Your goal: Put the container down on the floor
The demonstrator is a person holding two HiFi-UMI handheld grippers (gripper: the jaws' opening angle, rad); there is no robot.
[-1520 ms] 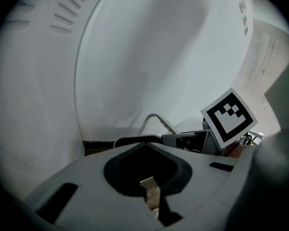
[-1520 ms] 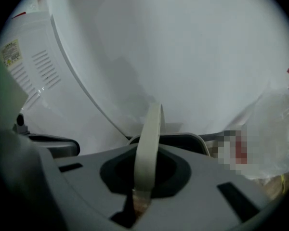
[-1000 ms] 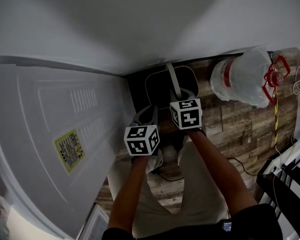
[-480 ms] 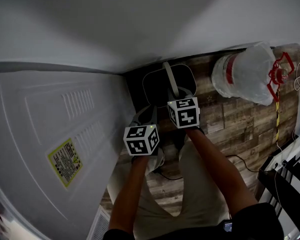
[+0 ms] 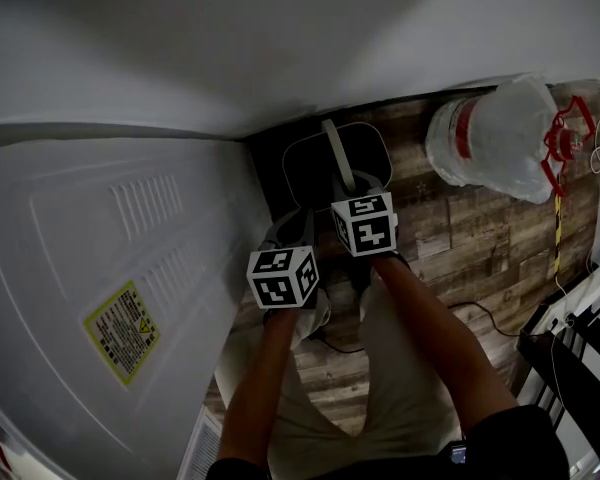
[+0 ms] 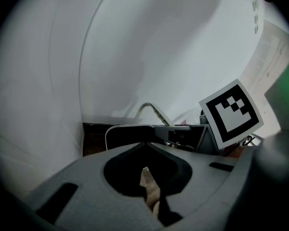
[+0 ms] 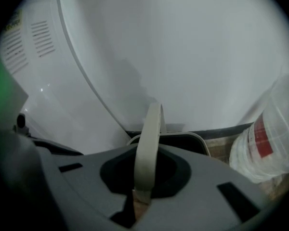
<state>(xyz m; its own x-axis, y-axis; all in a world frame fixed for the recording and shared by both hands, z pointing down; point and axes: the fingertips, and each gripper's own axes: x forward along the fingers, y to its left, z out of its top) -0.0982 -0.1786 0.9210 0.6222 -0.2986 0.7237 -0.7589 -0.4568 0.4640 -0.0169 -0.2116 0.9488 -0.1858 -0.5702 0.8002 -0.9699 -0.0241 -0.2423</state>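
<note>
The white appliance [image 5: 100,268] fills the left of the scene, and the plank floor [image 5: 450,238] runs to the right of it, with a clear jug [image 5: 485,143] standing on the far right. The dark container [image 5: 310,168] hangs or sits low in the far corner between the appliance and the wall. No view shows whether its base touches the boards.

Your right tool [image 5: 355,190] is clamped on the container's pale bail handle [image 5: 332,146], which stands upright from the rim. Your left tool [image 5: 298,226] is just beside it on the near left, with its jaws together and nothing in them.

I judge the lowering to be nearly done. Go straight down, hold the container clear of the appliance's side, and wait until the handle goes slack before you let go. If you release while it is taut, the container may drop or tip toward the wall.

The head view shows the whole corner and the gap between container and jug. The right tool's view alone shows the handle pinched between its jaws, with the rim beyond them. The left tool's view shows its closed jaws, with only floor through the slit, and the container's near edge from the side.
</note>
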